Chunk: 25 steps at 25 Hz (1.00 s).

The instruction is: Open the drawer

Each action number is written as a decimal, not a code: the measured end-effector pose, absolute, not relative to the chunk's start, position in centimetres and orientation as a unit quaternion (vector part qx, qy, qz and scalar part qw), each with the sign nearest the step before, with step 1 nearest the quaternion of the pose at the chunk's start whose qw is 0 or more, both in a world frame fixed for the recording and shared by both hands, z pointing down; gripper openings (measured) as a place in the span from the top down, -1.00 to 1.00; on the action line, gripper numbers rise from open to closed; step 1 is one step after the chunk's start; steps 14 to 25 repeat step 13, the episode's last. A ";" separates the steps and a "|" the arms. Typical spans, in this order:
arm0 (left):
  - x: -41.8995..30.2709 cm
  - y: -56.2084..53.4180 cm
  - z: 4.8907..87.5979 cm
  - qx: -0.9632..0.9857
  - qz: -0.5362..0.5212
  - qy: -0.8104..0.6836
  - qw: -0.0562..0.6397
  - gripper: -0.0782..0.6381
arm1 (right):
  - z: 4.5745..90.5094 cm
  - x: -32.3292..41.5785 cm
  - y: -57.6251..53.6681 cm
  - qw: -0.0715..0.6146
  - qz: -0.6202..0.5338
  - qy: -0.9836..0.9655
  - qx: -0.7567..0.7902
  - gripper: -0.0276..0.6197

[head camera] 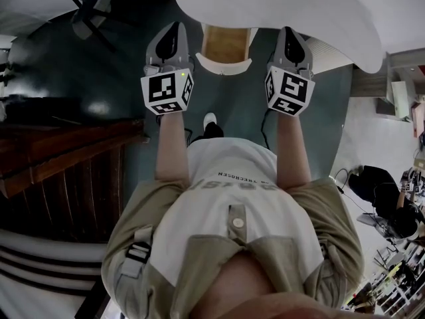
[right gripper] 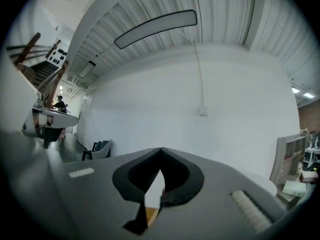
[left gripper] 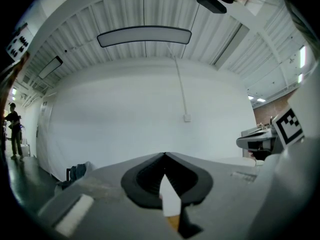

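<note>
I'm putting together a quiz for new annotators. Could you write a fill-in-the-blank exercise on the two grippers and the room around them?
The left gripper has its jaws ____, with nothing between them.
The right gripper points at a plain ____ wall.
In the head view, the wooden staircase lies on the ____ gripper's side.
Missing words: shut; white; left.

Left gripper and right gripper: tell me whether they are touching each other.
Apart. The head view shows the left gripper and the right gripper held side by side, with a wide stretch of floor between them.
</note>
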<state>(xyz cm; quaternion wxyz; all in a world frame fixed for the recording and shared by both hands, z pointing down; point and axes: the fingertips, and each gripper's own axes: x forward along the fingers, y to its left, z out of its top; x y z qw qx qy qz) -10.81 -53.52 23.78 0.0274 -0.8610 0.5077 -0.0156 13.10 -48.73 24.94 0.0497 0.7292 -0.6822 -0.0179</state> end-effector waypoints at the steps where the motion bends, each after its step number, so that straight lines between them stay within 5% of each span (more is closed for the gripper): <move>1: -10.8 -53.6 23.9 -0.861 -0.017 0.507 0.027 0.77 | 25.0 13.1 -48.7 0.050 -0.018 -0.682 0.730 0.91; 25: -10.9 -54.4 24.4 -0.866 -0.028 0.499 0.023 0.77 | 25.3 12.5 -49.4 0.054 -0.015 -0.684 0.728 0.91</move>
